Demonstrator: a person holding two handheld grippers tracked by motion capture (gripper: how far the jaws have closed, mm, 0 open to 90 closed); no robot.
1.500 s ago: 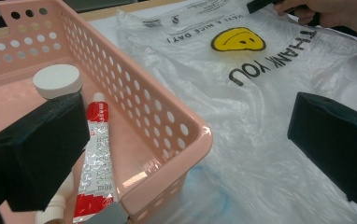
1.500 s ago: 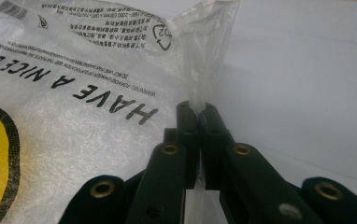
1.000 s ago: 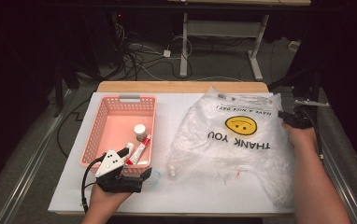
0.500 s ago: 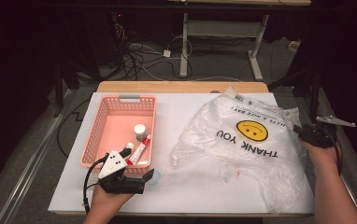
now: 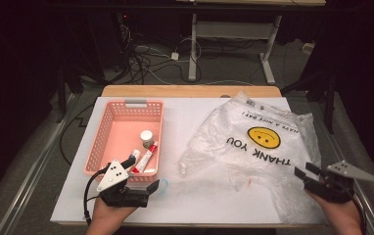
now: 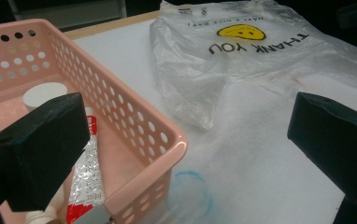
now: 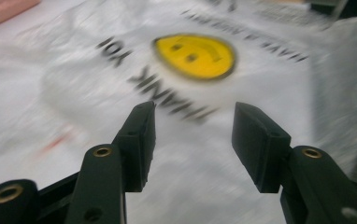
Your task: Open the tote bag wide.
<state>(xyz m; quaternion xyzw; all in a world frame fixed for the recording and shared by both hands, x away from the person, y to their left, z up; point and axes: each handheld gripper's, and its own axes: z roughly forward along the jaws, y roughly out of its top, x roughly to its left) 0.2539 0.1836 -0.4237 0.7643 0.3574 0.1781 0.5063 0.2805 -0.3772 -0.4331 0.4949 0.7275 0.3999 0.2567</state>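
Note:
A pink basket [image 5: 107,128] stands at the table's left and holds a white-capped bottle [image 5: 147,136] and a red and white tube [image 5: 146,157]. My left gripper [image 5: 143,172] is open wide at the basket's near right corner. In the left gripper view one jaw of the left gripper [image 6: 188,116] hangs over the tube [image 6: 87,172] and the other over the bare table. A clear plastic bag [image 5: 253,147] with a yellow smiley and "THANK YOU" lies flat at the right. My right gripper [image 5: 306,170] is open at its near right edge; the right gripper [image 7: 195,116] holds nothing above the bag [image 7: 186,60].
The white table cover [image 5: 190,122] shows between basket and bag. A faint blue ring [image 6: 190,191] marks the cover just beside the basket's corner. The table's right edge is close to my right hand. Cables and desk legs lie on the floor beyond the far edge.
My right gripper has drawn back from the bag's far right side to its near right edge. The bag has settled flatter and wider. My left gripper has barely moved.

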